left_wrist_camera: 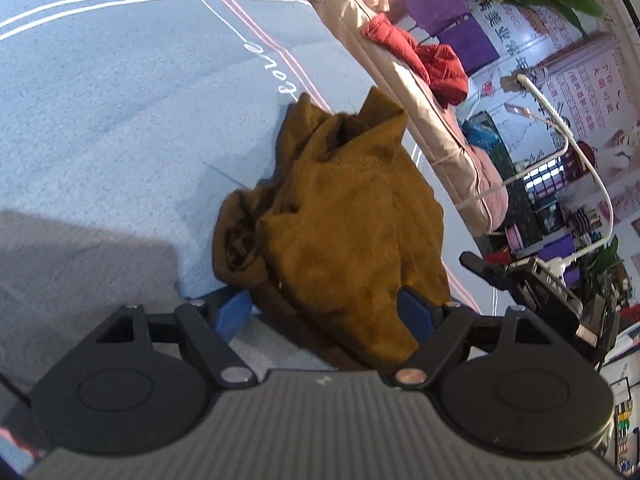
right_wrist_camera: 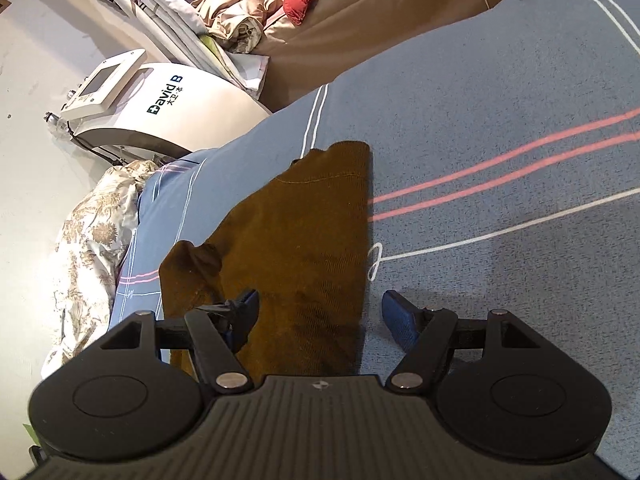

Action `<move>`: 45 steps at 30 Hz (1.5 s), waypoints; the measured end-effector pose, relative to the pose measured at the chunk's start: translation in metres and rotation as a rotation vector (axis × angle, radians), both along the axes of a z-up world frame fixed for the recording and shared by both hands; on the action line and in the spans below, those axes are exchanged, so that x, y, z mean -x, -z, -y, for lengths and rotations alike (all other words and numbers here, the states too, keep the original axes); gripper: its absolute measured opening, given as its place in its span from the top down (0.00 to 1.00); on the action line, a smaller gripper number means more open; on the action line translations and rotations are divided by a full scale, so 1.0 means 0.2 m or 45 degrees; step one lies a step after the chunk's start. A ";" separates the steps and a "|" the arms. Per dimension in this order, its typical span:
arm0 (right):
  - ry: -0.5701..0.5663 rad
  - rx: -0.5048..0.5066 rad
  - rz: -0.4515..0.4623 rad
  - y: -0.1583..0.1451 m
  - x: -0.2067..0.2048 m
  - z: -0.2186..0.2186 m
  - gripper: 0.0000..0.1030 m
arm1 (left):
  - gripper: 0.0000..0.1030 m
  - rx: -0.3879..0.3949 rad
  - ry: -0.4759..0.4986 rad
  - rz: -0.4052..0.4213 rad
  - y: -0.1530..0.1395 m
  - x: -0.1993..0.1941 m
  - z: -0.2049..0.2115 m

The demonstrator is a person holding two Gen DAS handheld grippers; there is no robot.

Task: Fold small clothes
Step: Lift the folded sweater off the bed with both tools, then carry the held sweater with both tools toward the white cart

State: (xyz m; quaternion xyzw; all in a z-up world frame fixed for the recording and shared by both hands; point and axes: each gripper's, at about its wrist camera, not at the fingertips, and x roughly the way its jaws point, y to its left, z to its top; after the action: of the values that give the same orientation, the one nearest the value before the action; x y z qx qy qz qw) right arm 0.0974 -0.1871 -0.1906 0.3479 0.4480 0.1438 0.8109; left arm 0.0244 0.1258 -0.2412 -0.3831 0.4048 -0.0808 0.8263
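A small mustard-brown corduroy garment (left_wrist_camera: 340, 216) lies bunched on the blue bed sheet (left_wrist_camera: 100, 120). My left gripper (left_wrist_camera: 326, 314) is open, its blue pads on either side of the garment's near edge, not closed on it. The right gripper shows as a black body at the right edge of the left wrist view (left_wrist_camera: 536, 280). In the right wrist view the same garment (right_wrist_camera: 304, 240) lies flatter, one end toward the bed's far edge. My right gripper (right_wrist_camera: 320, 320) is open above the garment's near end, left pad over cloth, right pad over the sheet (right_wrist_camera: 500, 140).
A beige bed or mattress (left_wrist_camera: 432, 120) with a red jacket (left_wrist_camera: 432, 60) stands beyond the sheet. A white "David B" machine (right_wrist_camera: 160, 100) stands by the bed's far corner, a floral quilt (right_wrist_camera: 88, 232) hangs at its side. Shelves and posters fill the room's right side (left_wrist_camera: 568, 160).
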 end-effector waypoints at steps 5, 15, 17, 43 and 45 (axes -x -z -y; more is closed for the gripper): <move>0.038 -0.076 -0.012 0.08 -0.07 0.00 0.00 | 0.23 -0.069 -0.010 0.039 0.00 -0.08 0.05; 0.076 -0.229 0.036 0.20 -0.22 -0.06 0.52 | 0.48 -0.146 -0.062 0.073 -0.02 -0.23 0.07; 0.088 -0.202 0.032 0.20 -0.21 -0.07 0.69 | 0.62 -0.161 -0.073 0.057 -0.02 -0.21 0.06; 0.467 0.479 0.540 -1.35 0.78 1.16 0.84 | 0.78 -0.021 0.773 0.580 -1.22 0.13 1.51; 0.565 0.529 0.553 -1.45 0.90 1.33 0.84 | 0.78 0.009 0.862 0.636 -1.34 0.21 1.70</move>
State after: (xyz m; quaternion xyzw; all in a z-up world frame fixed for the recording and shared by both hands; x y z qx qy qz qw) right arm -0.0820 -0.4523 0.0984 0.2259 0.1988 -0.0587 0.9518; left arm -0.0186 -0.2151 0.0259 -0.1999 0.2947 -0.4396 0.8246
